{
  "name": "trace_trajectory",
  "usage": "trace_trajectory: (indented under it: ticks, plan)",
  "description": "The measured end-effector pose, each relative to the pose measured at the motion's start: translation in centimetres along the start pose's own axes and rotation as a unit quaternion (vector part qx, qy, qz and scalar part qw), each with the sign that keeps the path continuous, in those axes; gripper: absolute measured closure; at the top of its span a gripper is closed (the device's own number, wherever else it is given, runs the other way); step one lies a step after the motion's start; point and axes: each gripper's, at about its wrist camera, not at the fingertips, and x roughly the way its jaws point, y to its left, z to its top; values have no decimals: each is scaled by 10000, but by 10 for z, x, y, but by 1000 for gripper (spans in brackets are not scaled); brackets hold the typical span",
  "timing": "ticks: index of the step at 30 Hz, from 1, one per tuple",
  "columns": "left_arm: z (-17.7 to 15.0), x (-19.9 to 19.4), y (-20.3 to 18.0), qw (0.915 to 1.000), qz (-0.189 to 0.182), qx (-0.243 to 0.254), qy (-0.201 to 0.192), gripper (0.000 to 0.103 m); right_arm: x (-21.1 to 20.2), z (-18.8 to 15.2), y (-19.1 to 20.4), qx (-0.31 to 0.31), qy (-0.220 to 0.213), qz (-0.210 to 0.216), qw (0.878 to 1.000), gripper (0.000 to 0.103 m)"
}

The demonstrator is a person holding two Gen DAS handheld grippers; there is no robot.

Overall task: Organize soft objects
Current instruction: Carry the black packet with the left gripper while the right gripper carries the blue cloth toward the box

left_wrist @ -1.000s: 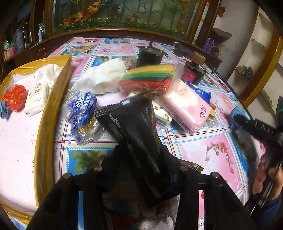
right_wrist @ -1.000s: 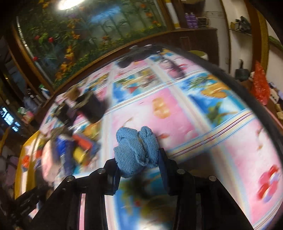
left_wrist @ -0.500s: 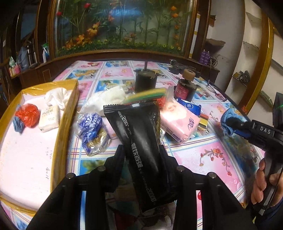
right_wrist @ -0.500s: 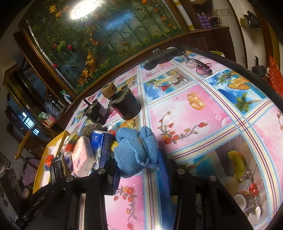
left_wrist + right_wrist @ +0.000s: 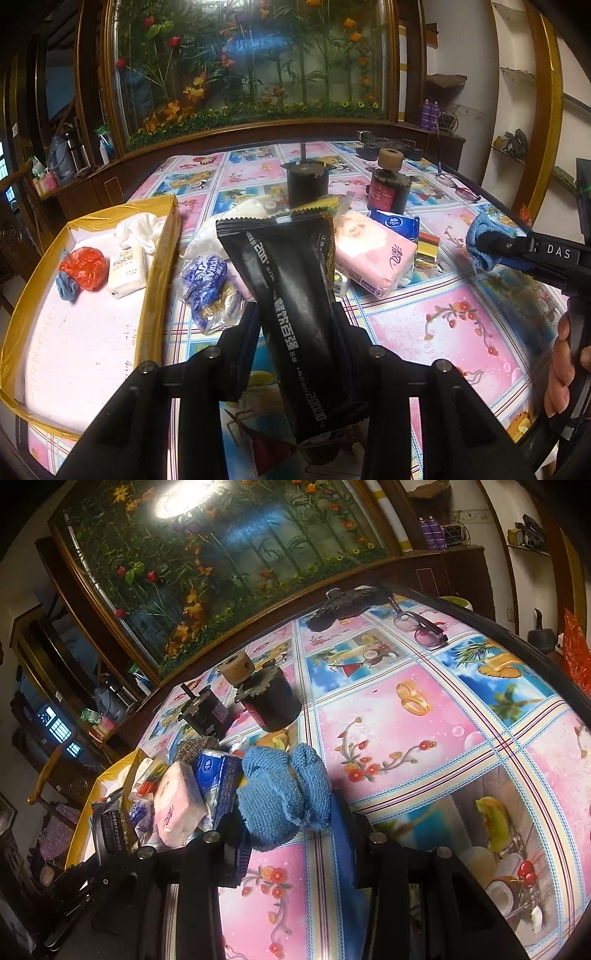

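Your left gripper is clamped on the black packet, held above the table right of the yellow tray. Your right gripper grips the blue cloth, right of the pile.

Left tongs closed slightly, lifted black packet upright.

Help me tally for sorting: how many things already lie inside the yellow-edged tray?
4: a red mesh ball, a blue cloth beside it, a white tissue pack, and white crumpled fabric at the far end. More may hide underneath.
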Motion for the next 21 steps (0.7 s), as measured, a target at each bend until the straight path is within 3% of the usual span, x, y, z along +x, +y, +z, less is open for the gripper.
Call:
trace_trajectory:
  ticks: [21]
  plan:
    - [0, -13, 2, 9996, 148, 65, -236, 66, 1, -15, 41, -716, 39, -100, 9974, 61]
